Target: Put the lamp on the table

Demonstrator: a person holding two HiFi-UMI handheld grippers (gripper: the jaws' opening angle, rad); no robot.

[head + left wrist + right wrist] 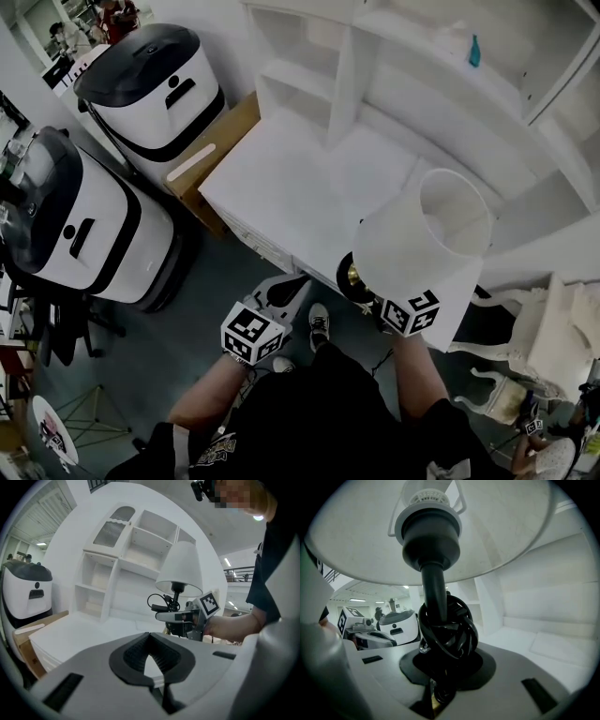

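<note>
The lamp has a white shade (pixel 427 239), a black stem (pixel 433 583) and a black cord (pixel 447 630) coiled round the stem. My right gripper (pixel 394 305) is shut on the stem just below the coil and holds the lamp upright in the air, at the near edge of the white table (pixel 281 178). The lamp's dark base (pixel 354 278) hangs beside that edge. In the left gripper view the lamp's shade (pixel 180 569) and the right gripper (pixel 180 617) show to the right. My left gripper (pixel 279 292) is shut and empty, left of the lamp and short of the table.
The table carries a white hutch of shelves (pixel 375 56) with a teal bottle (pixel 474 52). Two white-and-black machines (pixel 155 80) (pixel 80 230) and a cardboard box (pixel 211 150) stand at its left. A white ornate chair (pixel 534 347) is at the right.
</note>
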